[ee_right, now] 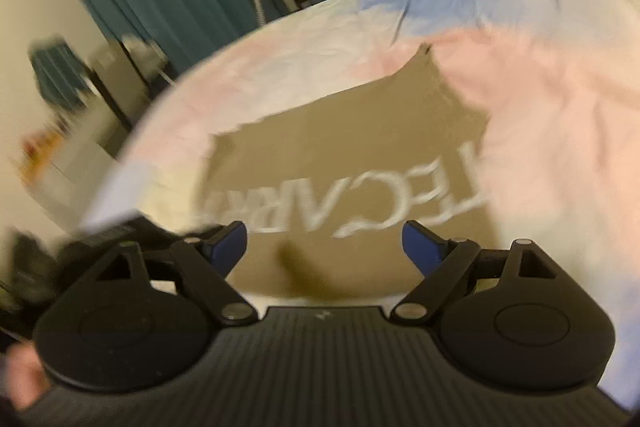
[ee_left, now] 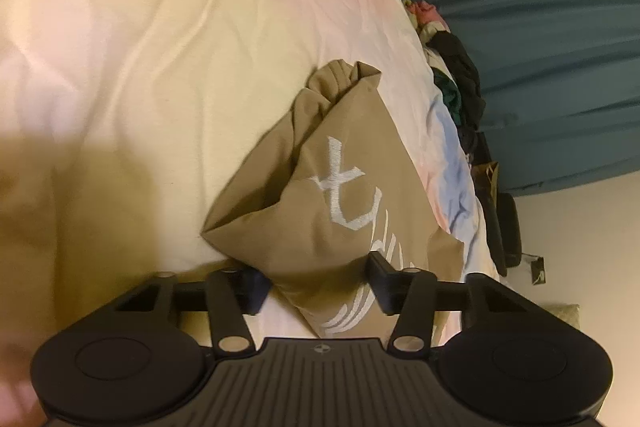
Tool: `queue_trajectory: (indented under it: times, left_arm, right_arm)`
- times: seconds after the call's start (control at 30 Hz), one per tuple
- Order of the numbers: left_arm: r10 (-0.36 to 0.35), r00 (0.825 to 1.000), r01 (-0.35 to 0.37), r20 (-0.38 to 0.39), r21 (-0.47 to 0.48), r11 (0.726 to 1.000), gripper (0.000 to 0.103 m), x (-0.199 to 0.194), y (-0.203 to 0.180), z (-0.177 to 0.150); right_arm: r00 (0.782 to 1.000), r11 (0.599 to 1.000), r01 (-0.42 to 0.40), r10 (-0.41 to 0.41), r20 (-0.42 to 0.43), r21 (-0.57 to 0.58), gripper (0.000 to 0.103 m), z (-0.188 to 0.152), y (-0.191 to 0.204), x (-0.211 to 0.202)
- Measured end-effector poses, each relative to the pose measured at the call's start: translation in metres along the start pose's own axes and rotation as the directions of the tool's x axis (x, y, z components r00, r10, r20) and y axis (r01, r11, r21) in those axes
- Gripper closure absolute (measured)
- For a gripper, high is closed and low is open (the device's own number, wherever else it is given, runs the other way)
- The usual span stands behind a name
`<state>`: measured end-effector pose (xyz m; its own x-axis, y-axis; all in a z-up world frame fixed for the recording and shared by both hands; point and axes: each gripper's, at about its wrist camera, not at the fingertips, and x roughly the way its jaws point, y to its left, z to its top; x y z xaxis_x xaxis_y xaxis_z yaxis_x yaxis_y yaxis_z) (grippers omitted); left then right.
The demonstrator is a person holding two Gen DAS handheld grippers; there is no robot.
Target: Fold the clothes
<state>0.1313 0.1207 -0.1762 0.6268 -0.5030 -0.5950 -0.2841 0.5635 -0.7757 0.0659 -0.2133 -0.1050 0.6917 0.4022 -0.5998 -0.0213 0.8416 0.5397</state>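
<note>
Tan shirt [ee_left: 320,195] lies half folded on the bed [ee_left: 140,47]; left tongs [ee_left: 316,281] straddle bunched cloth at six o'clock (grip unclear), right tongs [ee_right: 324,247] released; more folds remain.

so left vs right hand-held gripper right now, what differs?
The left hand-held gripper has bunched tan garment rising between its fingers; the right hand-held gripper stands wide open over flat tan fabric, gripping nothing. The left view is sharp, the right blurred. Both are over the same garment on the pastel bedsheet.
</note>
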Motion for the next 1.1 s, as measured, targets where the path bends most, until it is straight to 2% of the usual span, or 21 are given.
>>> queue_trajectory:
  times: [0.03,0.1,0.17,0.23,0.33,0.37,0.47,0.5,0.6,0.63,0.73,0.8,0.9,1.0,1.1]
  left_arm:
    - [-0.001,1.000,0.001,0.004,-0.004,1.000,0.058,-0.001,0.001,0.000]
    - [-0.005,1.000,0.005,0.012,-0.002,1.000,0.066,-0.002,0.000,-0.001]
    - [-0.020,0.999,0.020,0.026,0.000,1.000,0.073,-0.004,-0.002,-0.002]
    - [-0.066,0.997,0.067,0.046,-0.019,0.998,0.078,-0.010,-0.003,-0.002]
    - [-0.110,0.992,0.112,0.066,-0.028,0.993,0.081,-0.013,-0.006,0.000]
    - [-0.120,0.990,0.123,0.071,-0.029,0.992,0.081,-0.013,-0.007,0.000]
    - [-0.142,0.986,0.144,0.083,-0.026,0.989,0.081,-0.013,-0.010,0.001]
    - [-0.143,0.986,0.146,0.083,-0.029,0.989,0.081,-0.012,-0.010,0.001]
    - [-0.144,0.987,0.146,0.075,-0.027,0.989,0.081,-0.012,-0.011,0.001]
    - [-0.140,0.987,0.142,0.073,-0.019,0.990,0.081,-0.013,-0.012,0.000]
    - [-0.133,0.989,0.134,0.071,-0.010,0.991,0.081,-0.017,-0.019,0.001]
    - [-0.132,0.989,0.133,0.063,-0.016,0.991,0.082,-0.018,-0.026,0.005]
    - [-0.150,0.989,0.150,-0.004,0.007,0.989,0.082,-0.019,-0.059,0.011]
    - [-0.155,0.985,0.158,-0.069,0.040,0.987,0.081,-0.013,-0.097,0.016]
    - [-0.143,0.981,0.149,-0.132,0.044,0.988,0.081,0.013,-0.145,0.026]
  right_arm:
    - [0.997,0.995,-0.063,0.065,-0.027,0.082,0.017,-0.003,-0.006,0.004]
    - [0.978,0.953,-0.175,0.197,-0.067,0.248,0.017,-0.009,-0.018,0.012]
    - [0.956,0.892,-0.207,0.271,-0.109,0.401,0.017,-0.018,-0.032,0.028]
    - [0.951,0.844,-0.188,0.285,-0.122,0.502,0.017,-0.026,-0.046,0.041]
    - [0.962,0.773,-0.203,0.273,-0.028,0.601,0.018,-0.030,-0.063,0.040]
    - [0.970,0.760,-0.202,0.242,0.019,0.618,0.018,-0.029,-0.068,0.036]
    - [0.986,0.729,-0.165,0.113,0.120,0.665,0.029,-0.029,-0.083,0.023]
    - [0.987,0.711,-0.154,0.086,0.133,0.686,0.035,-0.031,-0.088,0.022]
    - [0.993,0.684,-0.110,0.038,0.115,0.722,0.063,-0.035,-0.094,0.024]
    - [0.992,0.694,-0.113,0.037,0.121,0.711,0.071,-0.035,-0.091,0.023]
    - [0.988,0.724,-0.129,0.037,0.148,0.678,0.082,-0.031,-0.081,0.015]
    - [0.984,0.741,-0.146,0.039,0.175,0.656,0.083,-0.025,-0.073,0.004]
    - [0.978,0.742,-0.164,0.038,0.204,0.650,0.084,-0.005,-0.072,-0.021]
    - [0.972,0.745,-0.178,0.031,0.234,0.642,0.084,0.025,-0.081,-0.045]
    - [0.969,0.742,-0.175,0.016,0.245,0.647,0.084,0.069,-0.094,-0.054]
